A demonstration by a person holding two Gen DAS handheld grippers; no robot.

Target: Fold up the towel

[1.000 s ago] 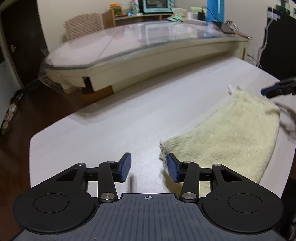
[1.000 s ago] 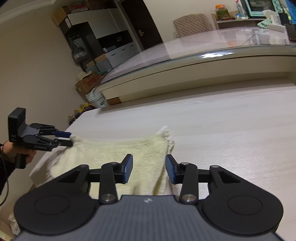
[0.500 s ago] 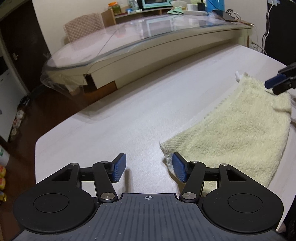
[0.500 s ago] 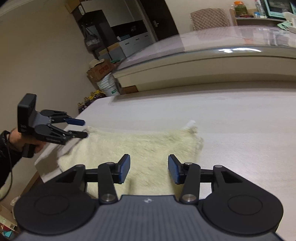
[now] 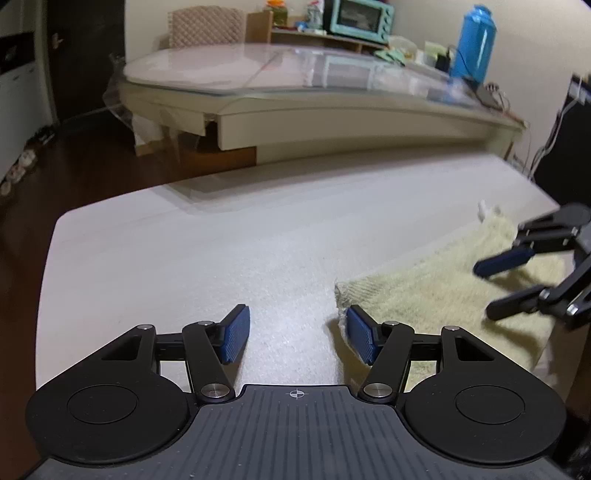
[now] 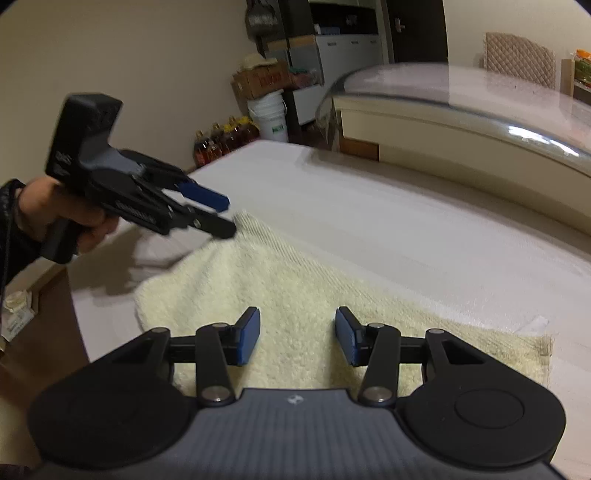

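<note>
A pale yellow towel lies flat on the white table; it also shows at the right of the left wrist view. My left gripper is open and empty, just left of the towel's near corner, with its right pad by the towel's edge. It also shows in the right wrist view, open beside the towel's far corner. My right gripper is open and empty, hovering over the towel's middle. It also shows in the left wrist view, above the towel.
A glass-topped table stands beyond the white table. Behind it are a shelf with a teal oven and a blue jug. Bottles, a bucket and boxes stand on the floor past the table's far corner.
My right gripper has swung left and moved over the middle of the towel. My left gripper has stayed by the towel's corner, its jaws opening a little wider.
</note>
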